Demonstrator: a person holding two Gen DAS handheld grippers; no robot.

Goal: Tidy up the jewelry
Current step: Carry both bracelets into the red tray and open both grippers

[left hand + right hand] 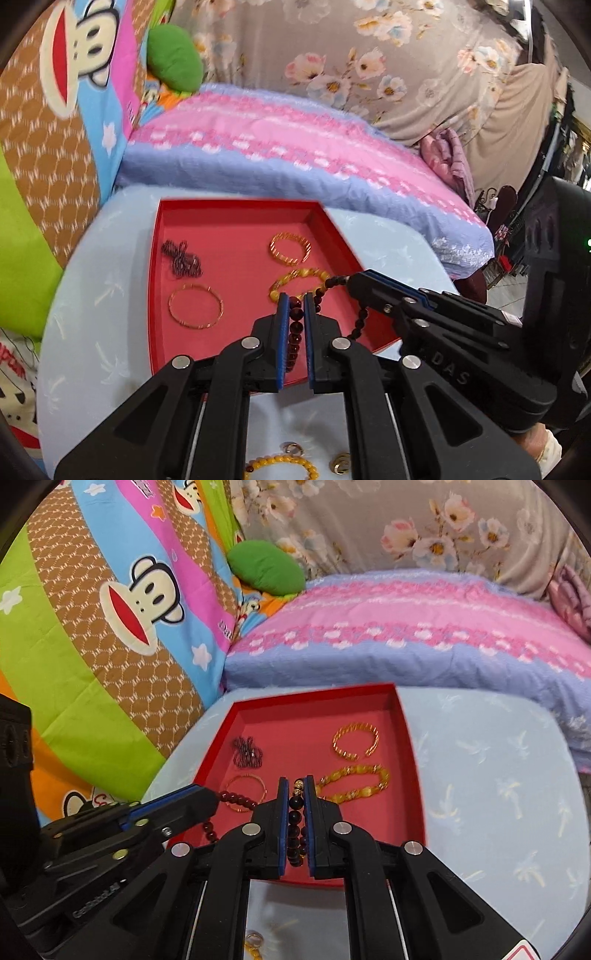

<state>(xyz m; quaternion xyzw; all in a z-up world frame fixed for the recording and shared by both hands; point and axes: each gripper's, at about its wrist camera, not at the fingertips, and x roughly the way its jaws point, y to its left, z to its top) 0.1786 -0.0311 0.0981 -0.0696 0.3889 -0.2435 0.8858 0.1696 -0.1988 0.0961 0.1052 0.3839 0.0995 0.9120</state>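
**Both claws holding one dark bead strand above the red tray**

The left claw (295, 306) is pinching a strand of dark red beads (295, 328) between its blue pads, jaws nearly together on the beads. The right claw (347, 280) is clamping the other end of the same strand, so the beads are draping in a loop between the two, hanging over the near right part of the red tray (236, 212). In the right wrist view, the right claw (295, 786) is gripping darker beads and a small gold bead of that strand (297, 812), while the left claw (212, 797) is reaching in from the left.

Lying in the tray are a yellow bead bracelet (295, 280) just beyond the claws, a twisted gold bangle (290, 248) farther back, a thin gold bangle (195, 306) to the left, and a dark chain heap (181, 258) near the tray's left wall.

The tray is sitting on a pale blue worktop (85, 325). Nearer the cameras, another yellow bead bracelet (284, 465) and small gold rings (340, 467) are resting on the worktop.
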